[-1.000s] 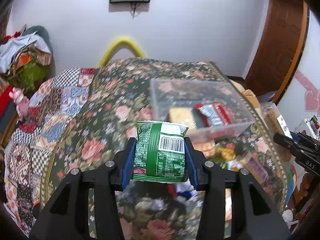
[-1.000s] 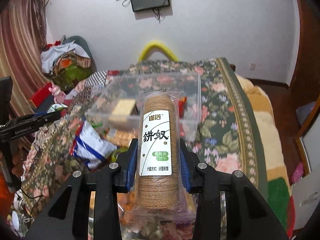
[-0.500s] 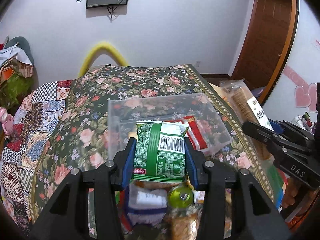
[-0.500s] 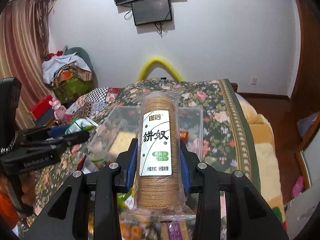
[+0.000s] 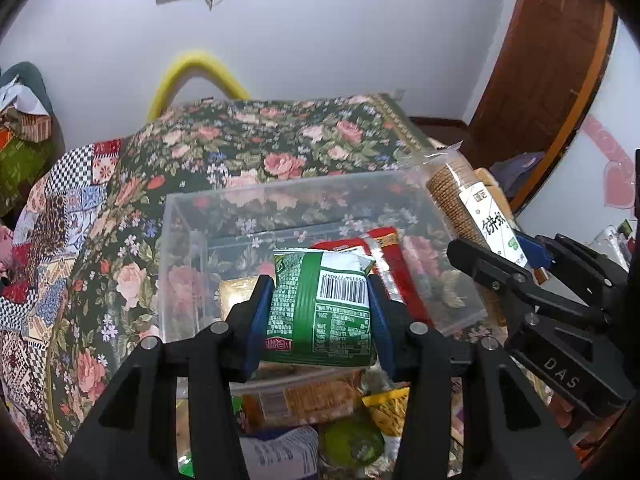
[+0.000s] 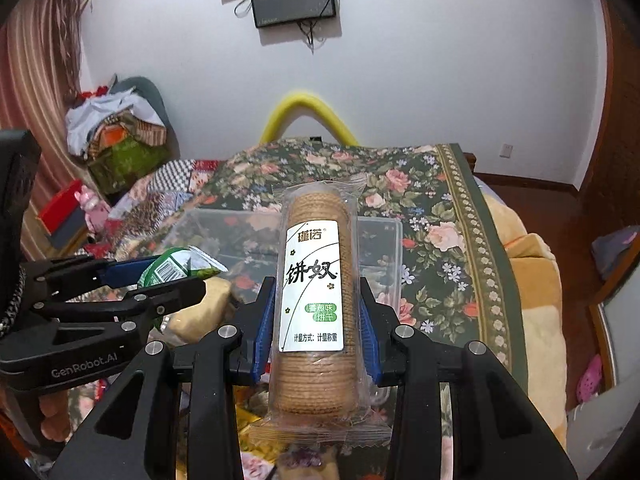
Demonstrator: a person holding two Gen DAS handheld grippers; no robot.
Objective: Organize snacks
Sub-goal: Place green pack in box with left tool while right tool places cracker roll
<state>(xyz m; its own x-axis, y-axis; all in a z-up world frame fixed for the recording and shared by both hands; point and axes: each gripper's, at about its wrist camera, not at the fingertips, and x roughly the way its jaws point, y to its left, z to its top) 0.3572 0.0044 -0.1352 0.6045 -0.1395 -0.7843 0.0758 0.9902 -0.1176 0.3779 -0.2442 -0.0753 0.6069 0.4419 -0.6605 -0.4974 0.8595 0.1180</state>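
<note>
My left gripper (image 5: pixel 320 304) is shut on a green snack bag (image 5: pixel 322 312) and holds it over the near edge of a clear plastic bin (image 5: pixel 192 240) on the flowered bedspread. The bin holds a red packet (image 5: pixel 394 264) and a yellow packet (image 5: pixel 234 292). My right gripper (image 6: pixel 316 320) is shut on a clear sleeve of round biscuits (image 6: pixel 314 300) with a white label, held upright above the bin (image 6: pixel 380 240). The sleeve also shows at the right in the left wrist view (image 5: pixel 468 208), beside the bin's right wall.
Several loose snack packets (image 5: pixel 384 408) and a green round item (image 5: pixel 352 440) lie on the bed in front of the bin. A yellow foam arch (image 6: pixel 308 108) stands at the bed's far end. Piled clothes (image 6: pixel 116 128) sit far left, a wooden door (image 5: pixel 544 60) right.
Both grippers moved forward with their snacks, and the bin now looms closer. The left gripper came over its near edge. The right gripper came closer alongside it.
</note>
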